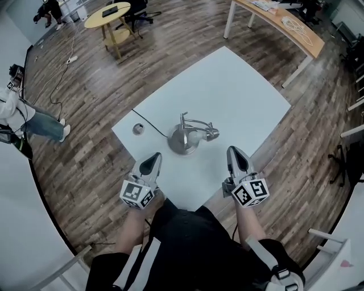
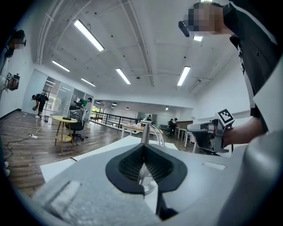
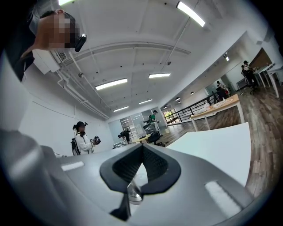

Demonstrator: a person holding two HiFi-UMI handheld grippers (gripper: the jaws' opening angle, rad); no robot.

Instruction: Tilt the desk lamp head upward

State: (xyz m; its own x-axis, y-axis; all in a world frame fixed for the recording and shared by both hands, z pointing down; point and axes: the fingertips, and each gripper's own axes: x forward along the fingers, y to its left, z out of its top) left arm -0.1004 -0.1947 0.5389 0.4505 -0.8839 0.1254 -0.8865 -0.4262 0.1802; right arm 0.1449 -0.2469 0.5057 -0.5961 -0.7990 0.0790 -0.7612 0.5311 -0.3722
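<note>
Currently desk lamp [image 1: 190,136] sits mid-frame on white table [image 1: 239,91], with left gripper [image 1: 151,164] and right gripper [image 1: 236,159] below it, both jaws pressed together, empty.

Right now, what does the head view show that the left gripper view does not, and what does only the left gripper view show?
Only the head view: the desk lamp's round base and the black cable that runs from it across the table. Only the left gripper view: the ceiling lights, and that the left gripper has its jaws together with nothing between them. Both: the white table, the lamp's upright stem, the right gripper and the yellow round table.
</note>
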